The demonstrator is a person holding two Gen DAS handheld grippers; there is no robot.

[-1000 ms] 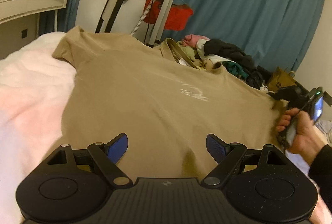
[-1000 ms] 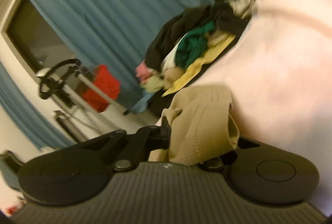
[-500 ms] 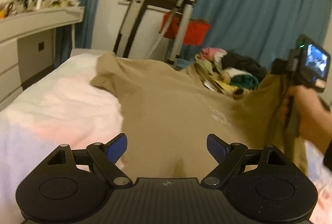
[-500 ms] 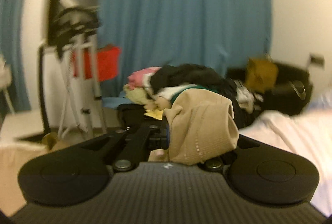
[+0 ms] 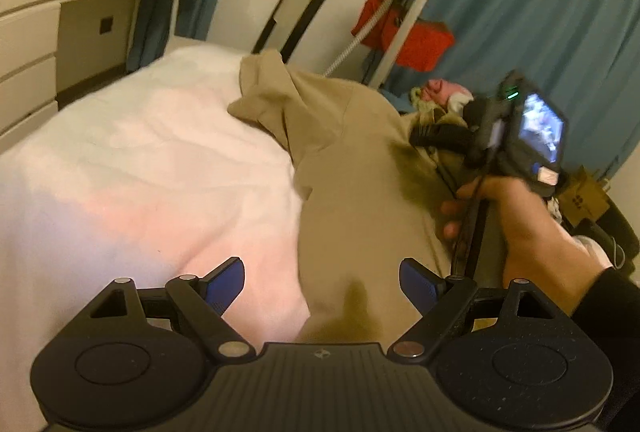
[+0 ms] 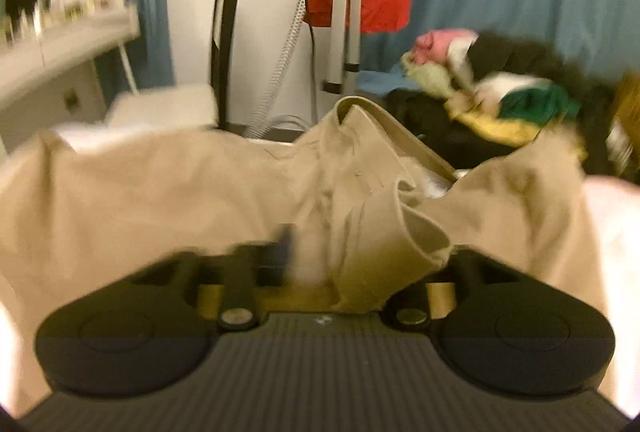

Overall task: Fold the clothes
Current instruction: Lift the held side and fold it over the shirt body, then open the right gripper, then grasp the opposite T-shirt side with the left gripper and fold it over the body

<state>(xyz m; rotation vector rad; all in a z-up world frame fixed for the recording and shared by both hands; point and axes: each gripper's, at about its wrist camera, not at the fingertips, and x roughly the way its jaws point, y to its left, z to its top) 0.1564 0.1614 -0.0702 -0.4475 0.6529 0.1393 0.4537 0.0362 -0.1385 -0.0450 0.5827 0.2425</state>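
Since a second ago the right gripper (image 6: 360, 264) has carried the sleeve across the shirt (image 5: 360, 192) on the bed (image 5: 140, 172); its jaws are opening, sleeve between them. Left gripper (image 5: 322, 278) hovers wide, empty. Side fold underway; next, flatten it

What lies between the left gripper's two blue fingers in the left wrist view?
The white bedspread and the near edge of the tan shirt. The left gripper is open above them, its fingers touching neither.
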